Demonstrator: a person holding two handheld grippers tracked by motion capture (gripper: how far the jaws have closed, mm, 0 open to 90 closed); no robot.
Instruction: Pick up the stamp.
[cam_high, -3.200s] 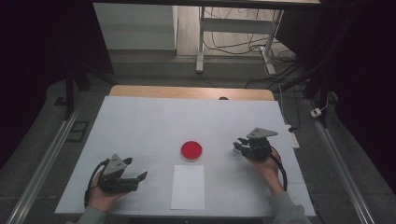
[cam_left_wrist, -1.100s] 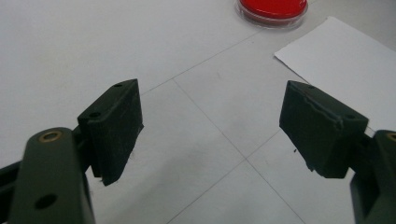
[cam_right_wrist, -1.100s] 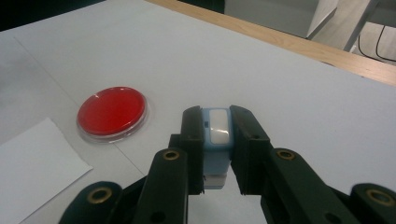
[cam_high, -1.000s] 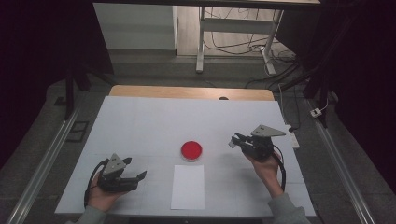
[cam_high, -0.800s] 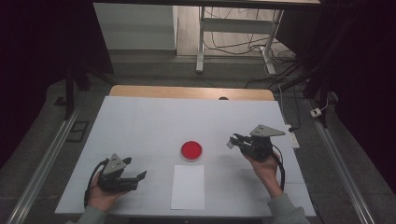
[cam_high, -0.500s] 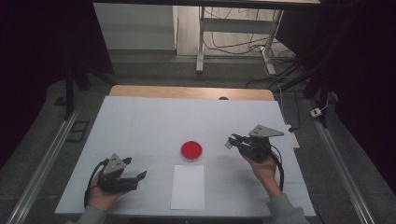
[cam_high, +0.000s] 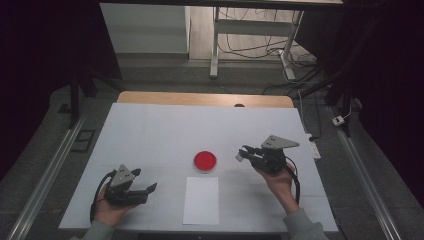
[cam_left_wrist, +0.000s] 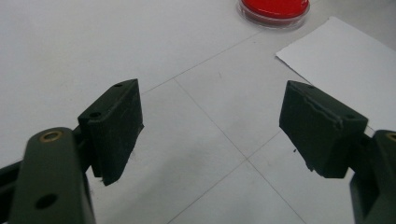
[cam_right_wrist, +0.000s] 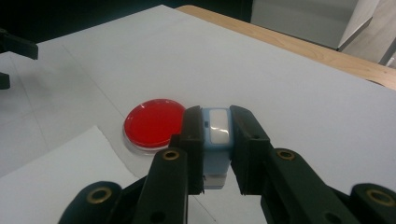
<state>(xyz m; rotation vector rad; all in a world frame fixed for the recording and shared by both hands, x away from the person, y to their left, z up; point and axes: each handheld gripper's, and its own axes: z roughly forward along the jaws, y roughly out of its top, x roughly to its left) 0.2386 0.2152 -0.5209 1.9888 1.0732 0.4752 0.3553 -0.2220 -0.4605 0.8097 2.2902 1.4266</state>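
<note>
A round red dish lies mid-table, with a white sheet of paper just in front of it. To the right of the dish, above the table, my right gripper is shut on a small light-blue and white block, pointing left toward the dish. The paper's corner shows below it. My left gripper rests near the front left of the table, open, with nothing between its fingers. Ahead of it lie the dish and the paper.
The white table top has a wooden strip along its far edge. Metal rails run down both sides. A desk frame and cables stand on the floor beyond.
My right gripper with the block has shifted slightly left toward the red dish. The left gripper has stayed still.
</note>
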